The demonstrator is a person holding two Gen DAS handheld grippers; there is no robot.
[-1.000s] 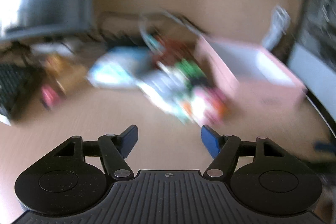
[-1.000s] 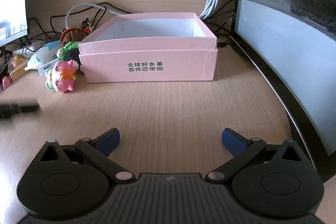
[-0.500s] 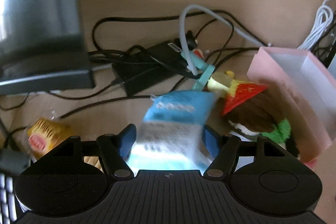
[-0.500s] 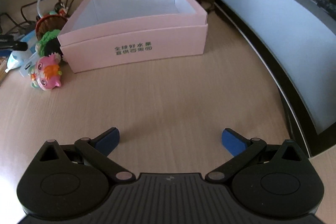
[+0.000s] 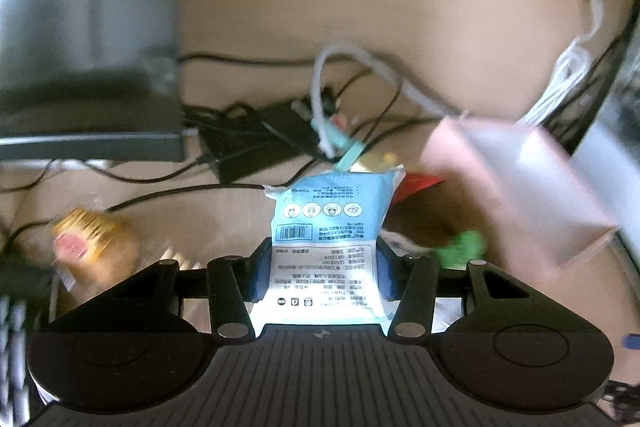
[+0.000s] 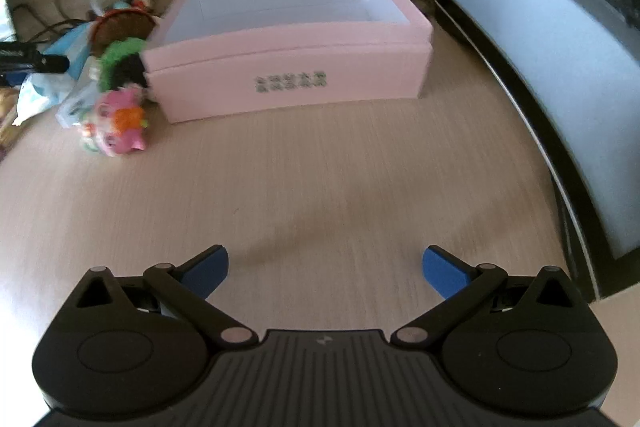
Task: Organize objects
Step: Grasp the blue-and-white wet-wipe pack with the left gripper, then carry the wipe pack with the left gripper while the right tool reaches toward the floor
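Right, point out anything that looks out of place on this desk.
The toys and packets sit heaped against the left wall of the pink box, which is empty. The pink toy lies tipped on the desk. The left gripper has just closed on the blue packet.

A pale wood-grain desk (image 6: 320,187) carries everything. On it sits 1 open pink box (image 6: 296,83), its white inside bare. Just left of the box lie a pink toy (image 6: 120,125), a green-and-brown plush (image 6: 120,55) and a blue packet (image 6: 48,87). Black cables (image 5: 240,147) and a yellow snack pack (image 5: 86,241) lie farther left. A monitor (image 6: 560,67) stands at the right edge.
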